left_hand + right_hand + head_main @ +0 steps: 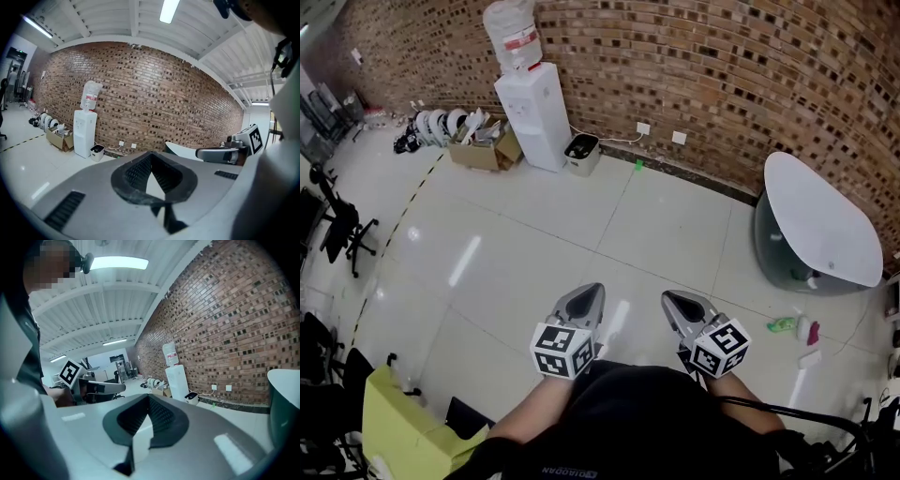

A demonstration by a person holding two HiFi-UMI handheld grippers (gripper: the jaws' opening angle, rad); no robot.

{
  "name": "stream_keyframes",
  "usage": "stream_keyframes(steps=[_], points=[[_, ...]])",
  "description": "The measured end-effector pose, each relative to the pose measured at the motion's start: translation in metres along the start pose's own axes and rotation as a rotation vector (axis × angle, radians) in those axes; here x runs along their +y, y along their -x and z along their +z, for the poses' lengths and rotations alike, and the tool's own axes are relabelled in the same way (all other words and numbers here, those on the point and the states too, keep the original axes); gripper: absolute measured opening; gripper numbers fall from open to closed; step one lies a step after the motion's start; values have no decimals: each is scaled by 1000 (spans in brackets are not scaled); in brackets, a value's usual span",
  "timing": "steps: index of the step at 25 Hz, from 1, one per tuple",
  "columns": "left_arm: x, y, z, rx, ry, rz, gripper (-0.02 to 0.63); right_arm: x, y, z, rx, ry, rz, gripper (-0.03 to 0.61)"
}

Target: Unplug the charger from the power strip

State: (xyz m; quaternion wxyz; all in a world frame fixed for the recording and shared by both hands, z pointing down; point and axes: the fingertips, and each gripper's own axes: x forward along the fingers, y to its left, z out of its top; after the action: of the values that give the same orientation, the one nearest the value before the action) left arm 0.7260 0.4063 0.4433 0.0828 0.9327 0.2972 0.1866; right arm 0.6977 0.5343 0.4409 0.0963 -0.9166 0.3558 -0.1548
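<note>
No charger or power strip shows in any view. In the head view both grippers are held in front of the person's body, above a white tiled floor. My left gripper (592, 290) is shut, with nothing between its jaws (150, 154). My right gripper (668, 298) is shut too and holds nothing (149, 397). They sit side by side, a little apart, and point toward the brick wall. Each shows in the other's view: the right gripper (224, 153) and the left gripper (96, 386). Two wall sockets (643, 128) sit low on the brick wall.
A water dispenser (532, 112) stands against the wall, with a cardboard box (478, 150) to its left and a small white bin (582, 153) to its right. A white table (820, 220) stands at the right, a green bottle (783, 324) below it. Office chairs (342, 230) line the left edge.
</note>
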Motion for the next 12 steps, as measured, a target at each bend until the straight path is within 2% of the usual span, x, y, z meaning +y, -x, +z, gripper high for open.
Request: stream_keyframes(steps=[12], points=[[-10, 56, -37, 5, 65, 203, 6, 31, -3, -25, 75, -9, 223, 3]])
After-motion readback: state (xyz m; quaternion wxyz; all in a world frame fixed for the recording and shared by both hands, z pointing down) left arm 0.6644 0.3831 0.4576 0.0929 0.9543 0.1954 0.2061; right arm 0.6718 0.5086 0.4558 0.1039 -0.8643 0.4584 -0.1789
